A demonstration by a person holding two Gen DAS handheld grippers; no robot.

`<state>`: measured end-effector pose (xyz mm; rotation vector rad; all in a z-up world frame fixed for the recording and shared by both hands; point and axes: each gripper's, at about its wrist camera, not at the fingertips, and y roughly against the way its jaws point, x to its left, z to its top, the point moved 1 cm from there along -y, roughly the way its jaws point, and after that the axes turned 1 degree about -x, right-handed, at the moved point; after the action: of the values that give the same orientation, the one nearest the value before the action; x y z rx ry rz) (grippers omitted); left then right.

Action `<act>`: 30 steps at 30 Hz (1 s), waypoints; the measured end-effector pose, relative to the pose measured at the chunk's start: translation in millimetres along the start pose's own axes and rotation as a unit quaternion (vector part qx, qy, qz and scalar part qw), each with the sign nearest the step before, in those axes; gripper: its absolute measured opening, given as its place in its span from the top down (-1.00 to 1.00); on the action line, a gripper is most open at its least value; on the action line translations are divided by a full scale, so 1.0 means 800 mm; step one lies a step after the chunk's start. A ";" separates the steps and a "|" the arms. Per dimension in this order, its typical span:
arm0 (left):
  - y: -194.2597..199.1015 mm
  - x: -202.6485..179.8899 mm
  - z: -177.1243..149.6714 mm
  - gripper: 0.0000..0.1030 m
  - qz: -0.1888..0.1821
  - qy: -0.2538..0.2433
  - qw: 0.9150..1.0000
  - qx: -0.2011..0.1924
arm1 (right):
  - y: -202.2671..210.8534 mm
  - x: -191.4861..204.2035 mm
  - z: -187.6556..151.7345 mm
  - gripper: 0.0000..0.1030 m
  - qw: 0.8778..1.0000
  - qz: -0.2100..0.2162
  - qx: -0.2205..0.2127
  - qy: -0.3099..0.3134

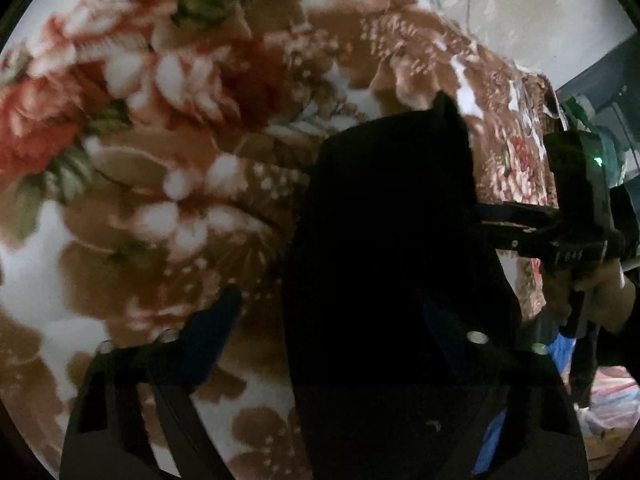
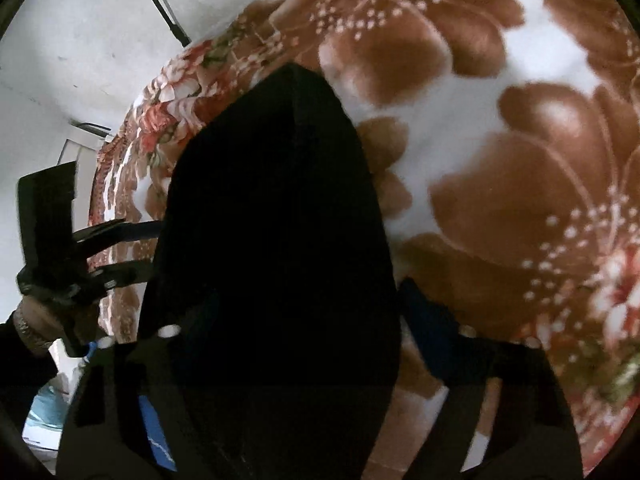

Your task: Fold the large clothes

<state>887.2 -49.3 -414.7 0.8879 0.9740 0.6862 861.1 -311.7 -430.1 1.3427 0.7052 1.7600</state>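
One black garment [image 1: 384,220] masking both views; left gripper [image 1: 332,296] jaws released, right gripper [image 2: 308,292] jaws' state untellable, blanket [image 1: 160,160] blurred.

A thick plush blanket [image 1: 168,128] spreads wide, white ground with big brown blossoms, red-pink flowers and green leaves, sprinkled with small pale dots; from the other side the same blanket [image 2: 520,152] fills most of the view, its patterned border curving along the near edge; behind it stands a pale, rough wall [image 2: 80,48] with marks and scuffs; a dark cable [image 2: 160,4] runs down that wall; the same wall [image 1: 520,8] shows grey and mottled above the blanket's far edge; low at one side lies something blue [image 1: 562,344] and a heap of pinkish, blurred stuff [image 1: 612,396], too soft to make out.
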 end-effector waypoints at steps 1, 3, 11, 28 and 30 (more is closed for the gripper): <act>-0.005 -0.001 0.001 -0.33 -0.005 0.000 1.000 0.006 | -0.004 0.002 0.001 -0.22 1.000 -0.005 0.003 0.001; -0.017 -0.008 0.002 0.08 -0.011 -0.007 1.000 0.022 | -0.006 0.008 0.001 0.11 1.000 -0.012 0.007 0.012; 0.012 -0.053 0.001 0.88 0.044 -0.062 0.997 0.001 | 0.023 0.035 -0.005 0.82 0.998 -0.055 -0.001 0.043; 0.216 -0.176 -0.237 0.88 0.042 -0.092 0.983 -0.150 | 0.202 0.243 -0.218 0.82 0.966 -0.073 -0.108 0.221; 0.213 -0.184 -0.279 0.88 0.040 -0.089 0.985 -0.145 | 0.198 0.247 -0.263 0.81 0.966 -0.073 -0.098 0.228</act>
<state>607.0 -17.1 -270.0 0.7193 0.6619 0.7806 594.7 -220.7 -259.2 0.7370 0.8272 1.9780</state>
